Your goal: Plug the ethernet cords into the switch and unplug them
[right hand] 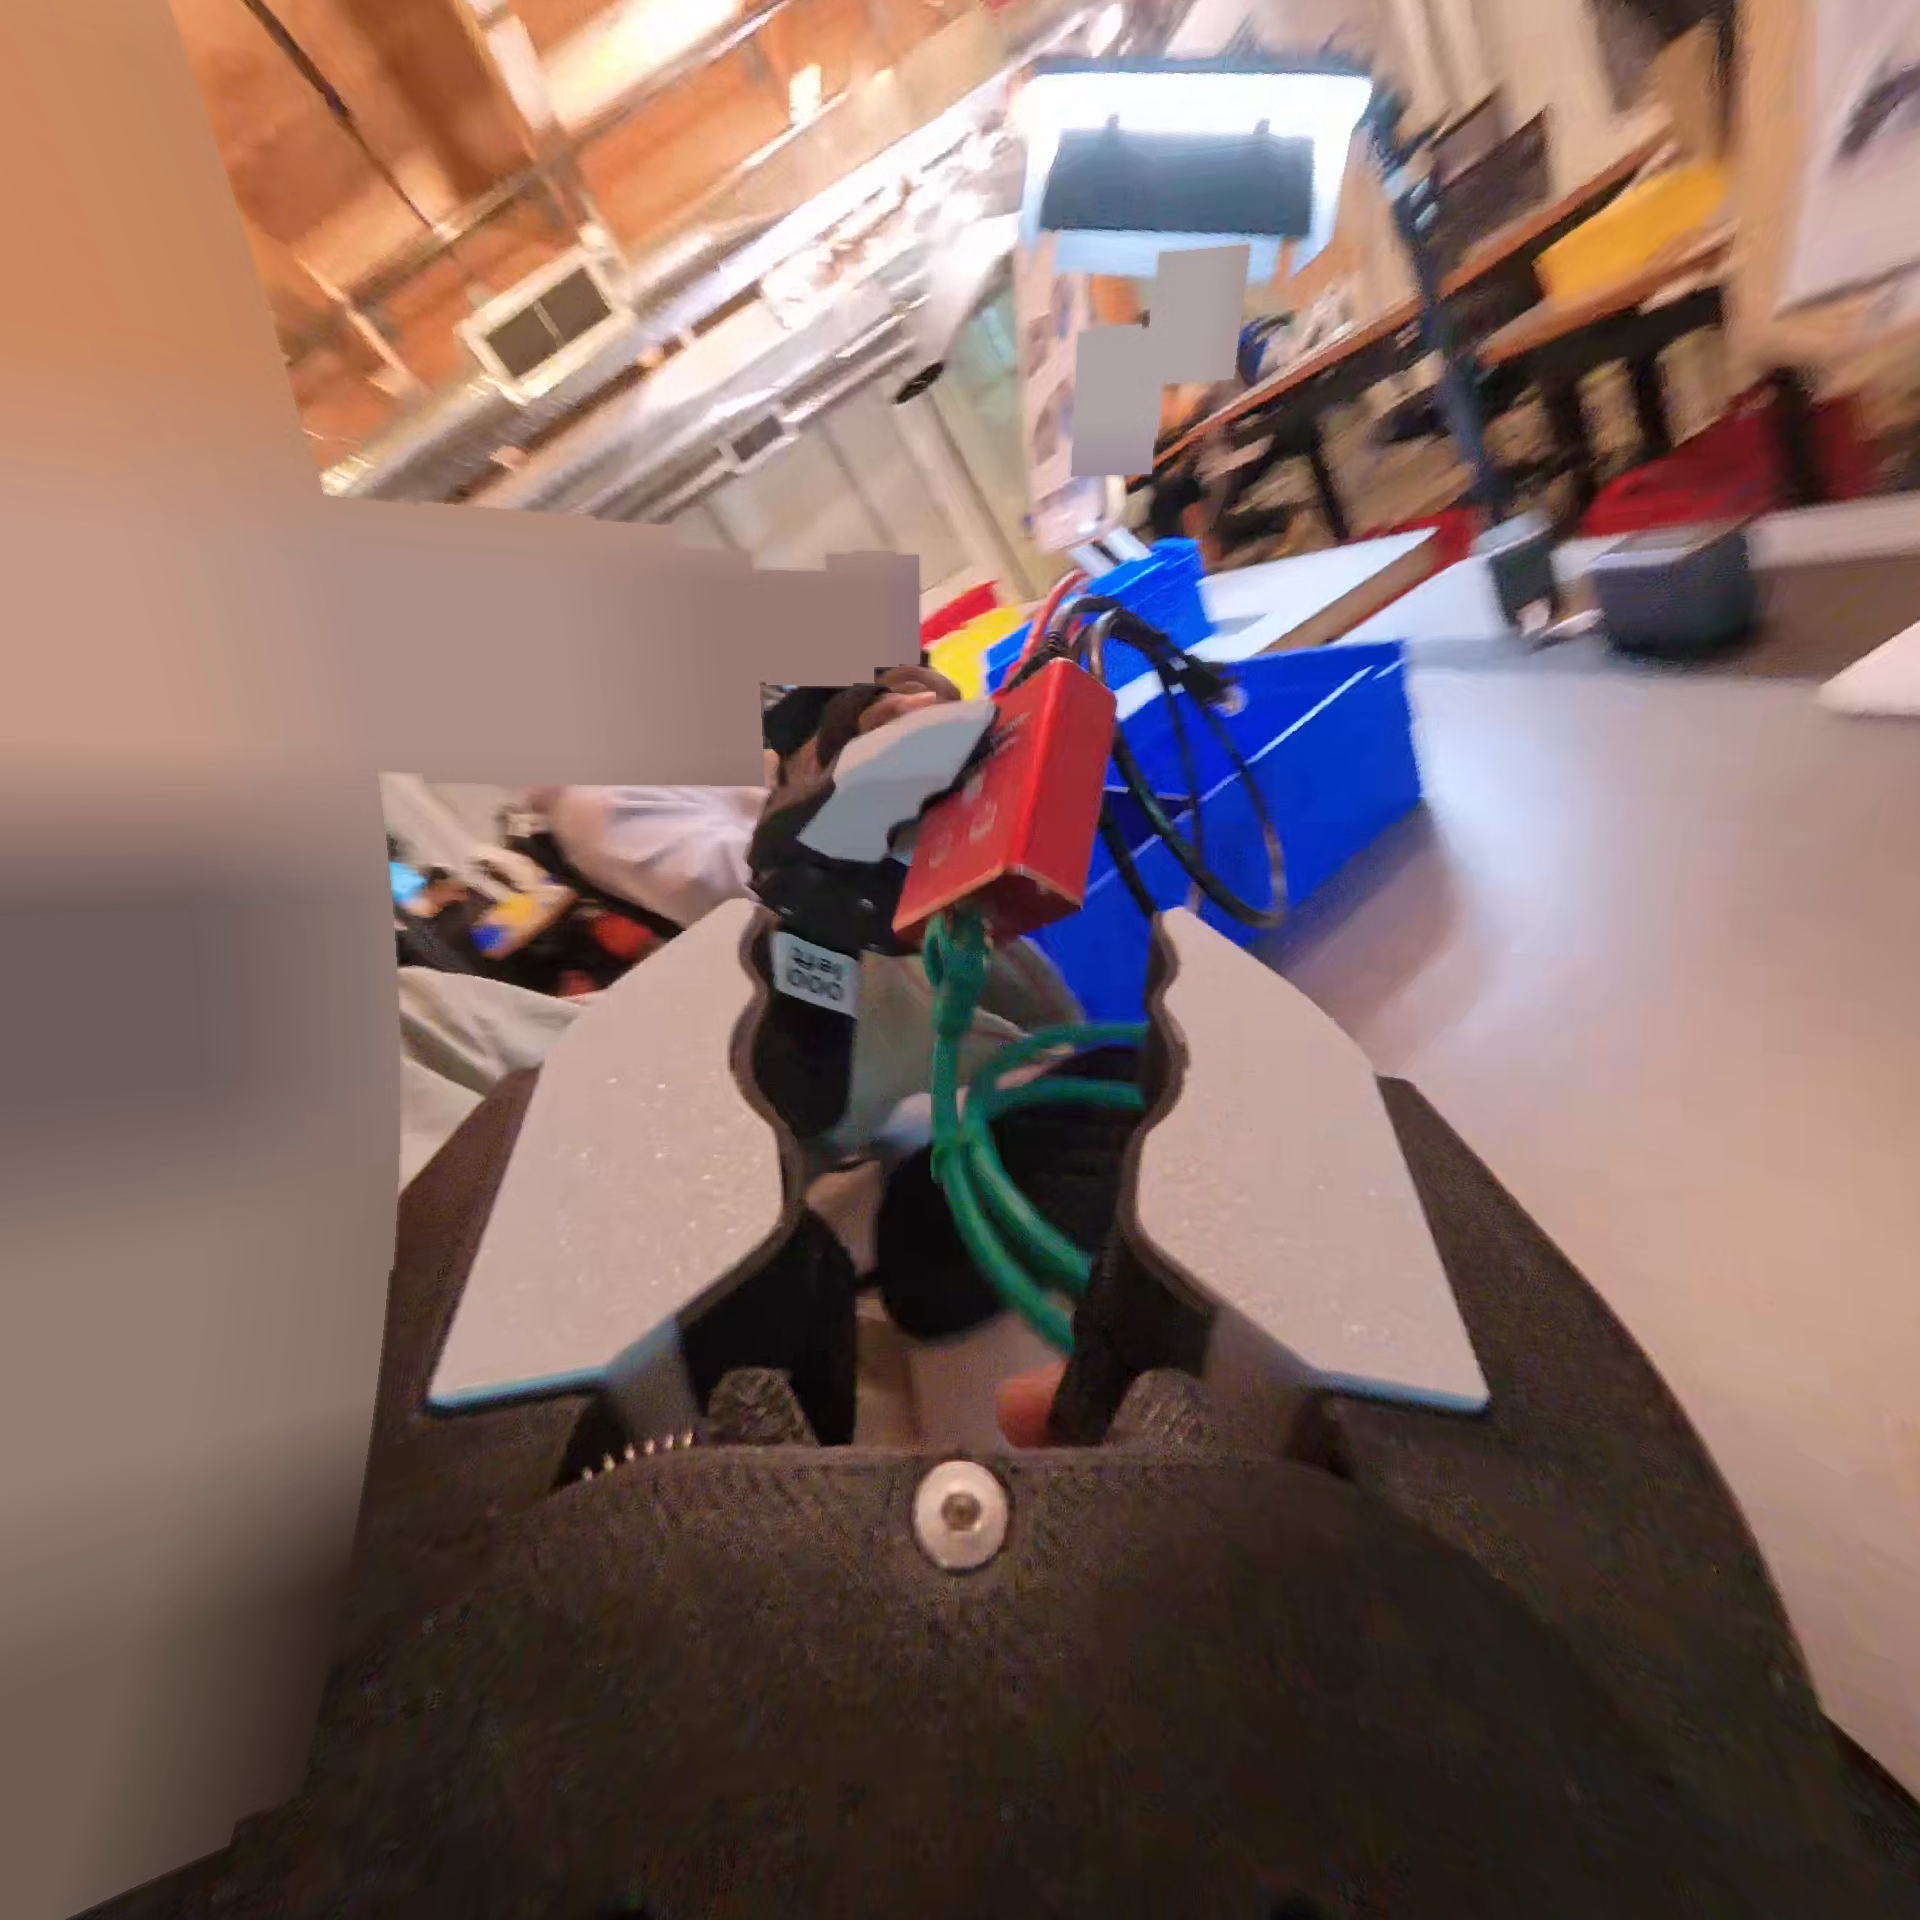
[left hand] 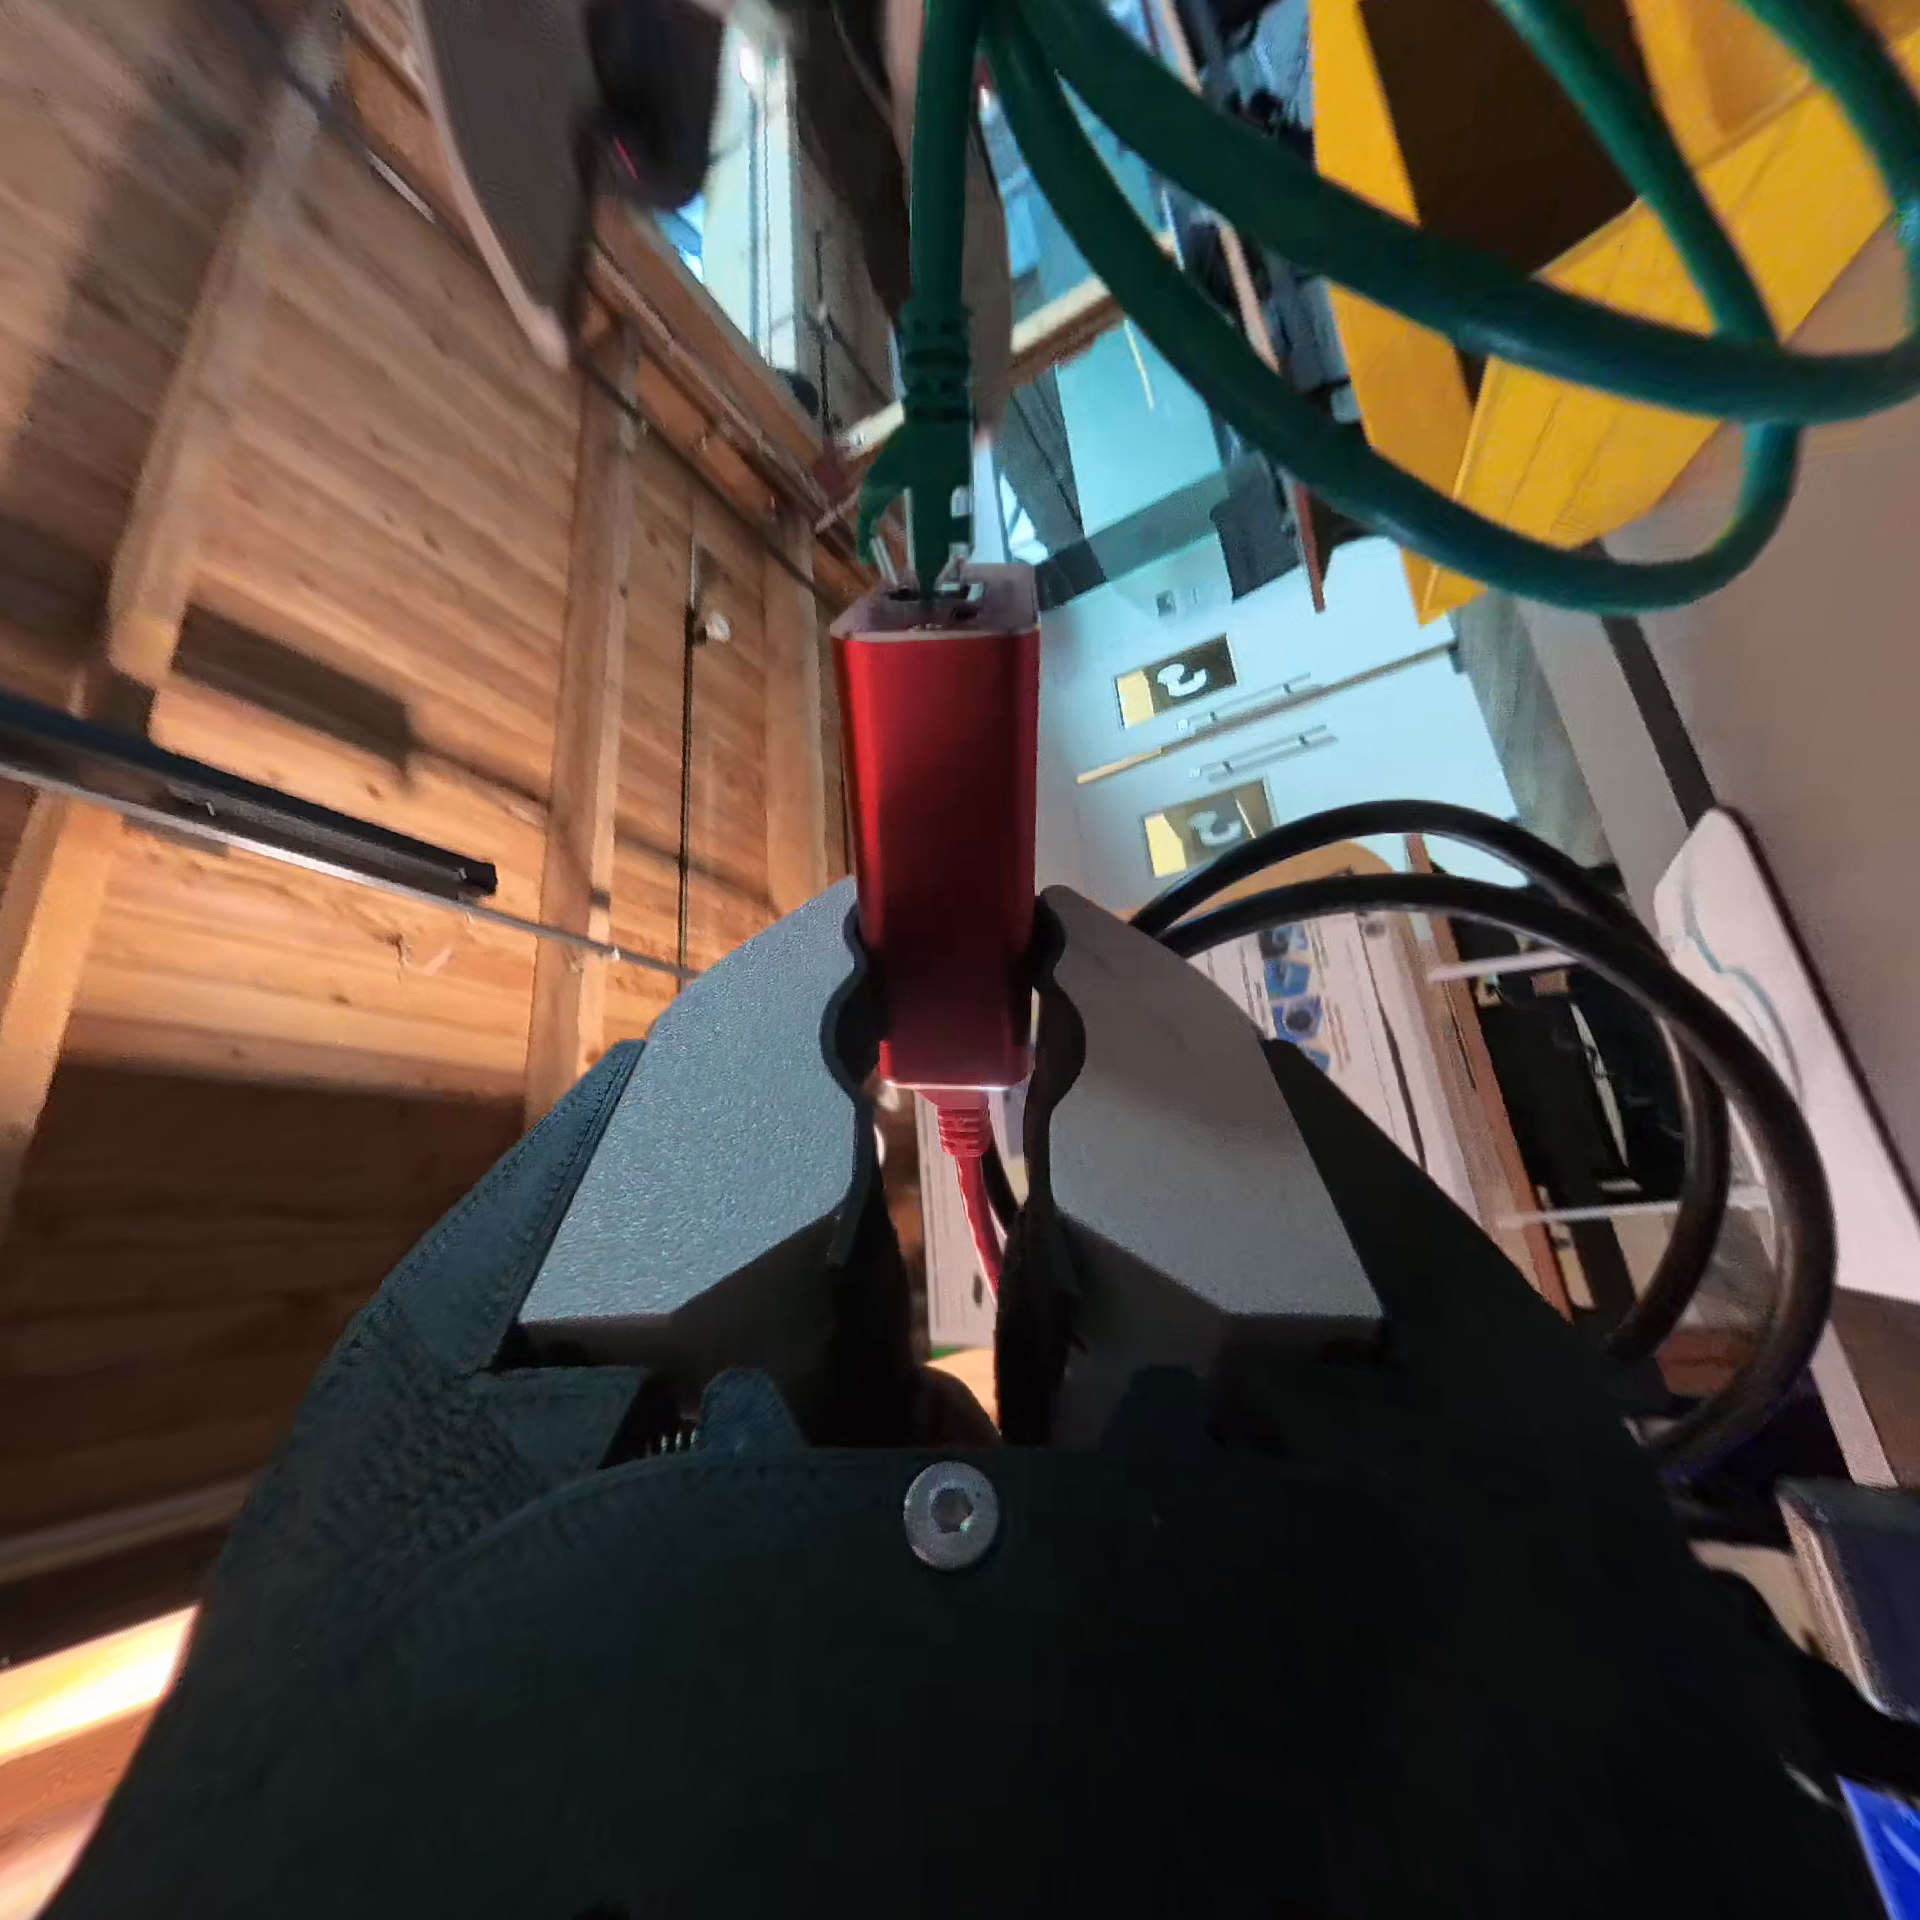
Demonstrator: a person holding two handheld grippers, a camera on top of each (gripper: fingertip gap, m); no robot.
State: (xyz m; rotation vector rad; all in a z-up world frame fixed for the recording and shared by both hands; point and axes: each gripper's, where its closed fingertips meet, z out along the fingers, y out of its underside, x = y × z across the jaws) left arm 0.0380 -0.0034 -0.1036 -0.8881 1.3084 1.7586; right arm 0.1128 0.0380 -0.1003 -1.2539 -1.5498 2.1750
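switch held aloft, green cord seated, right tongs waiting

the left gripper (left hand: pixel 945 997) is pressed onto the red switch (left hand: pixel 935 831), its two grey fingers (left hand: pixel 727 1122) pinching the lower part of the housing so that the switch stands up between them, lifted off the table. a red cord (left hand: pixel 971 1174) is seen leaving the switch's near end, down between the fingers. at the far end a green ethernet cord (left hand: pixel 935 416) is plugged into a port, its plug and boot in line with the body, the rest of it looping away past a yellow bin (left hand: pixel 1558 343). black cables (left hand: pixel 1558 935) are coiled just beside the switch.

the right gripper (right hand: pixel 956 987) is spread wide and holds nothing; green loops (right hand: pixel 997 1143) are seen hanging between its fingers, below the switch (right hand: pixel 997 810), which is gripped from the side by the other gripper (right hand: pixel 894 790) in front of a blue bin (right hand: pixel 1299 748).

unplugging is judged to be the likely next step. if the boot is pulled without the latch being depressed (the tab cannot be made out here), the plug may hold and the switch could be dragged or twisted out of the pinch. the slack loops could also be caught by the closing fingers instead of the plug.
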